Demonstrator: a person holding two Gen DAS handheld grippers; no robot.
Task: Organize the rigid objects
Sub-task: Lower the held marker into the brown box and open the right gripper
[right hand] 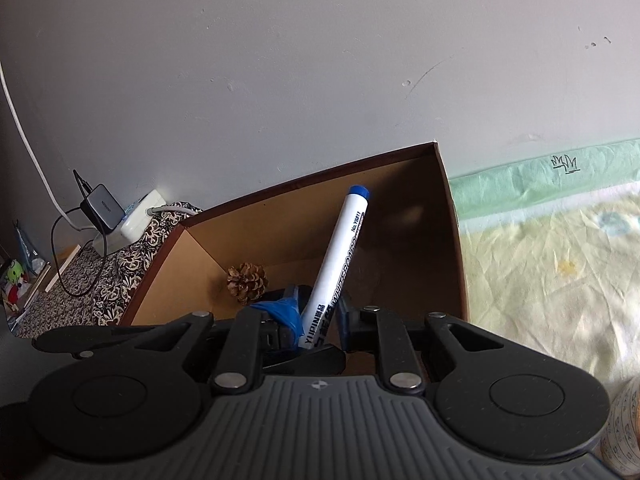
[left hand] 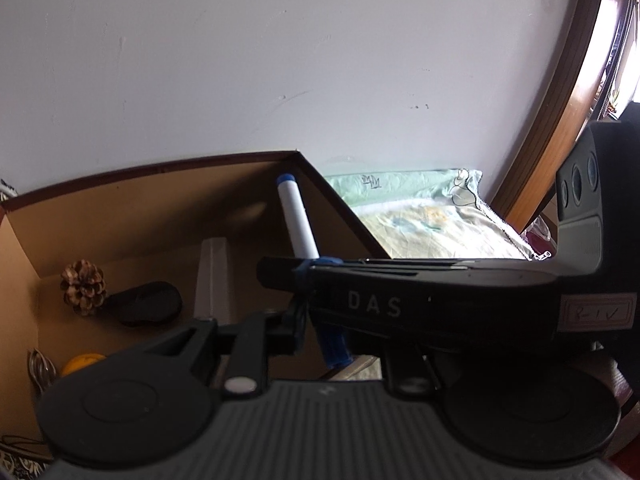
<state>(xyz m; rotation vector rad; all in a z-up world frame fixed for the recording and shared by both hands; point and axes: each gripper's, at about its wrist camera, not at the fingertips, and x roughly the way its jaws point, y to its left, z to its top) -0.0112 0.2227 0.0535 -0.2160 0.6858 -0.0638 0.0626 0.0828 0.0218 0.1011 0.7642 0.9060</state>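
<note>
A white whiteboard marker [right hand: 340,248] with blue ends leans tilted over the open brown cardboard box [right hand: 304,178]. My right gripper [right hand: 316,316] is shut on its lower barrel, blue-taped fingers on either side. In the left wrist view the right gripper [left hand: 296,270] crosses from the right and holds the marker [left hand: 298,220] above the box [left hand: 160,168]. My left gripper [left hand: 324,332] sits just below it, nearly shut around the marker's blue bottom cap; its right finger is hidden behind the right gripper.
Inside the box lie a pinecone [left hand: 83,286], a black oval object [left hand: 146,302], a white block [left hand: 214,280] and something orange [left hand: 82,362]. A pale patterned sheet [right hand: 540,260] spreads right of the box. A charger and cables [right hand: 102,204] sit on the left. The wall is close behind.
</note>
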